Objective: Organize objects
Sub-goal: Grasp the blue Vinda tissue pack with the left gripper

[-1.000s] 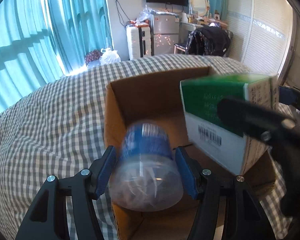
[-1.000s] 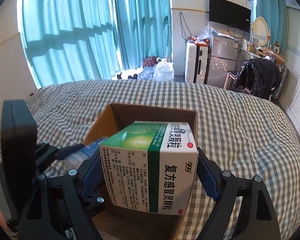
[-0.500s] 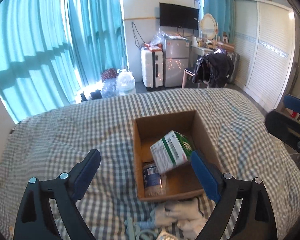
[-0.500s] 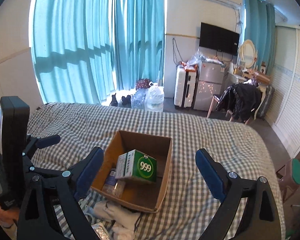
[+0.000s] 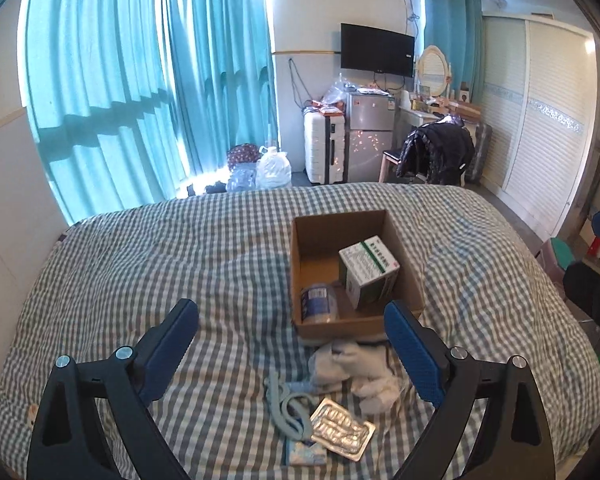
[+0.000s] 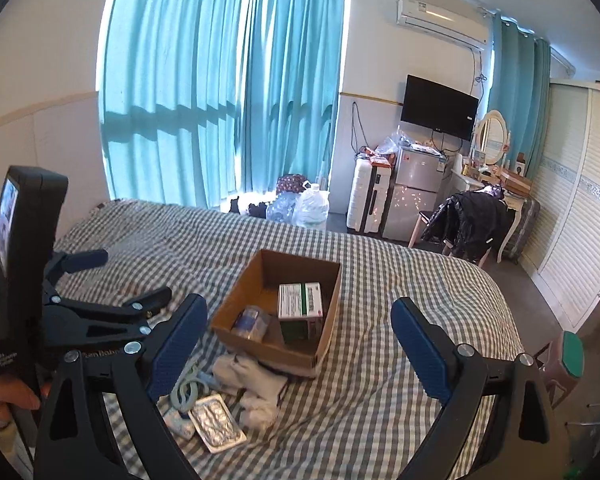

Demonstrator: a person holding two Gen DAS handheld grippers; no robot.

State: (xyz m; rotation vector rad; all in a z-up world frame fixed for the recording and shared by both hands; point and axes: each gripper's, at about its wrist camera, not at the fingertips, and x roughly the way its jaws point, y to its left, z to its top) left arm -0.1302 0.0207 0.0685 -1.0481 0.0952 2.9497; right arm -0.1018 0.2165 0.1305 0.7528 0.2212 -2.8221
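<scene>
Counted on the checked bedspread (image 5: 148, 264): one cardboard box (image 5: 410, 280), holding one medicine carton (image 5: 366, 270) and one clear jar (image 5: 318, 304). Outside it: one blister pack (image 5: 342, 428), one white cloth (image 5: 352, 368), one mask (image 5: 288, 408).

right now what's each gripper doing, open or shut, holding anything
left gripper: open, holding nothing, above the bed near the cardboard box.
right gripper: open, holding nothing.
</scene>
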